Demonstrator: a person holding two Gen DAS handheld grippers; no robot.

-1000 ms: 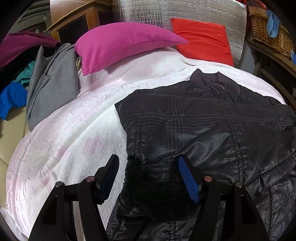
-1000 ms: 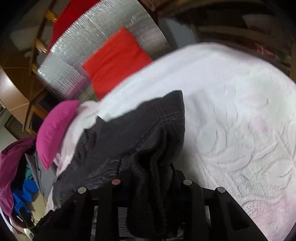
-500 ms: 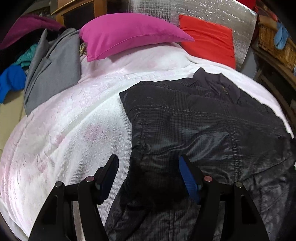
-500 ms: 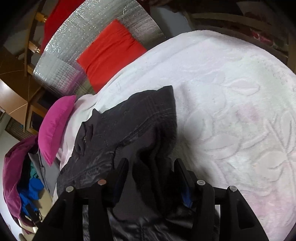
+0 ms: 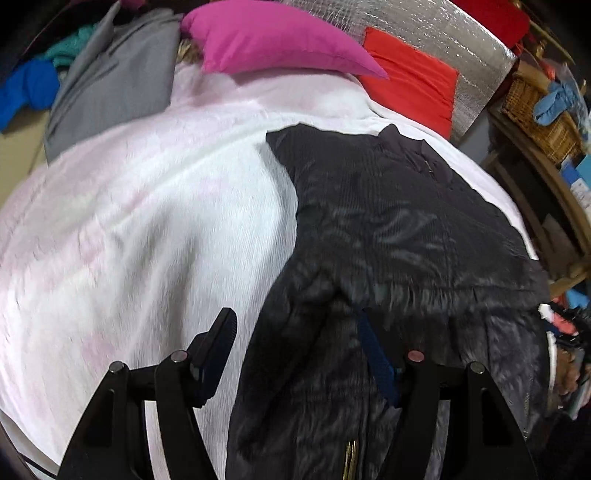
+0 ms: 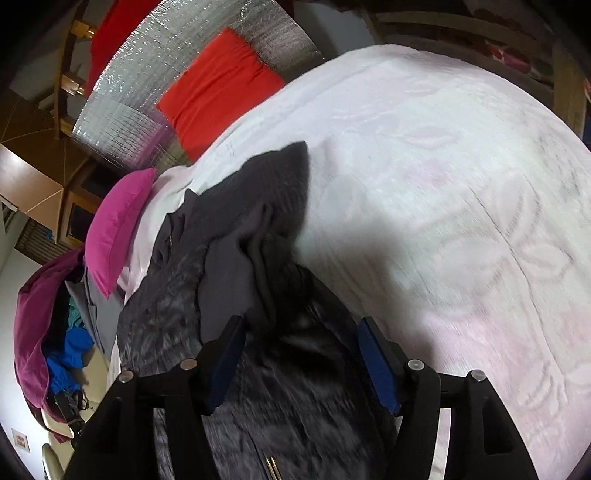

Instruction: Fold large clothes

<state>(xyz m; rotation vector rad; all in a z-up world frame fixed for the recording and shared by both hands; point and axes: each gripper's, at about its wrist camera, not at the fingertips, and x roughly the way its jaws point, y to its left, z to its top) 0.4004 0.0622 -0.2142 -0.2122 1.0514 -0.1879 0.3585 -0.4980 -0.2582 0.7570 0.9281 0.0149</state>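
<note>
A large black quilted jacket (image 5: 399,229) lies on the white and pink bedspread (image 5: 140,221), collar toward the pillows. My left gripper (image 5: 299,332) is open above the jacket's left lower part, its jaws wide apart and holding nothing. In the right wrist view the jacket (image 6: 236,258) lies with a sleeve folded over its body. My right gripper (image 6: 303,339) is open over that bunched cloth, its jaws clear of it.
A magenta pillow (image 5: 273,40) and a red cushion (image 5: 410,88) sit at the head of the bed against a silver foil panel (image 5: 450,33). A grey garment (image 5: 110,77) and other clothes are piled left. A wicker basket (image 5: 535,103) stands right.
My right gripper has opened and let go of the black sleeve, which now lies on the jacket. Both grippers have pulled back a little; the left stayed open.
</note>
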